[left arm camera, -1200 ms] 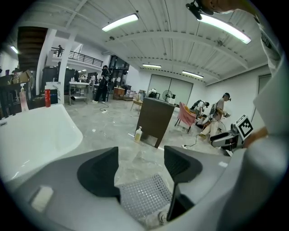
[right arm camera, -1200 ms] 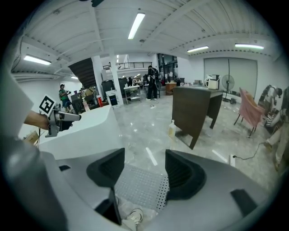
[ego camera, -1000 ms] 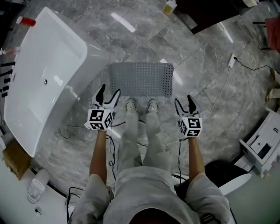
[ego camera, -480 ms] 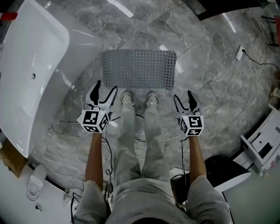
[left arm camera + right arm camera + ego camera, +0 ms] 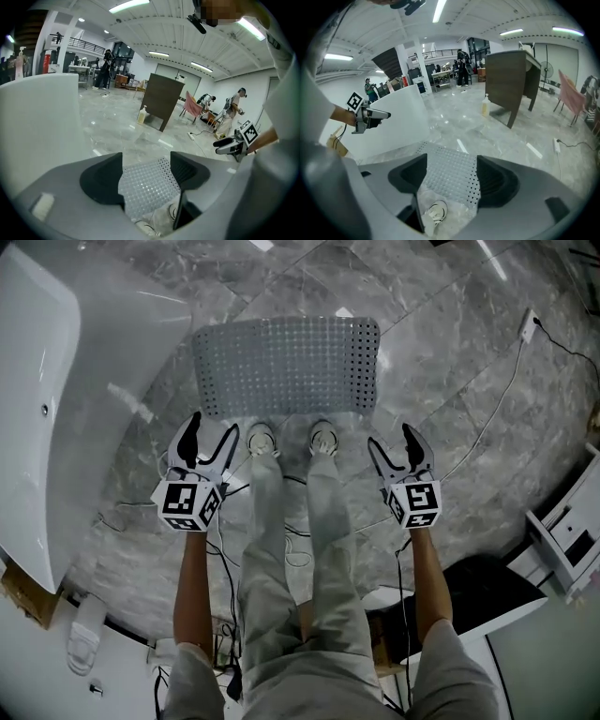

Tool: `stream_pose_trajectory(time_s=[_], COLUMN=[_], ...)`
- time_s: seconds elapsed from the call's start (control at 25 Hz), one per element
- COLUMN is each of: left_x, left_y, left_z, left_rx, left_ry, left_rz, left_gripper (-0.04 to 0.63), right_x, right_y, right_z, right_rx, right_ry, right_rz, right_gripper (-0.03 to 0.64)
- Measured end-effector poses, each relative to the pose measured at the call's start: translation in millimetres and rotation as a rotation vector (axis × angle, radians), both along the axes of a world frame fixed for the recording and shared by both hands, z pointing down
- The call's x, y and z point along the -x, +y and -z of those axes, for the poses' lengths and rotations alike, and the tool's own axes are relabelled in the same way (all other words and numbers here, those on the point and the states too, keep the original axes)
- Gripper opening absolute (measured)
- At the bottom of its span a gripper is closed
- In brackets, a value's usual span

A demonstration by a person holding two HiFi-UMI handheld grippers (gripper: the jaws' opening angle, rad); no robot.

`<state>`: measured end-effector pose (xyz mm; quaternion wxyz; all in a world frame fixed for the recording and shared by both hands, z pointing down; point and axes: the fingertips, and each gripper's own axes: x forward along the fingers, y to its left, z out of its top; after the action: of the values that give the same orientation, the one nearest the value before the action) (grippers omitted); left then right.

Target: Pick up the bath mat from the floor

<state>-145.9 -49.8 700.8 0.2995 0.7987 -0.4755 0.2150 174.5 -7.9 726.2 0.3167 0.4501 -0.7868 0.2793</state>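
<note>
Bath mat (image 5: 286,367), grey and perforated, lies flat on the marble floor (image 5: 450,371), just beyond the person's shoes (image 5: 261,439). Bathtub (image 5: 37,381) is to its left.

Left gripper (image 5: 212,432) is by the mat's near-left corner - jaws apart, nothing between them.

Right gripper (image 5: 392,444) is by the near-right corner - jaws apart, just been opening wider, likewise empty.

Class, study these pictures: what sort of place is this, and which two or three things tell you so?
Probably a bathroom mock-up inside a large open hall: a white bathtub stands near a grey bath mat on a marble-look floor, with strip lights overhead.
</note>
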Motion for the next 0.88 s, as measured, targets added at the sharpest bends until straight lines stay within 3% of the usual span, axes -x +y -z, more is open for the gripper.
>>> stream_pose_trajectory(time_s=[0.16,0.88], left_x=[-8.7,-57.3], left_y=[3.0,-0.3], left_z=[-26.2,-112.5], left_rx=[0.019,0.069], left_ry=[0.000,0.027], left_rz=[-0.026,-0.114], left_gripper=[0.318,0.318], right_x=[-11.8,-42.6], right_y=[8.6,12.4], right_z=[-36.1,-183.4], right_rx=[0.030,0.147], right_ry=[0.039,0.040], right_rz=[-0.010,-0.141], right_gripper=[0.302,0.337])
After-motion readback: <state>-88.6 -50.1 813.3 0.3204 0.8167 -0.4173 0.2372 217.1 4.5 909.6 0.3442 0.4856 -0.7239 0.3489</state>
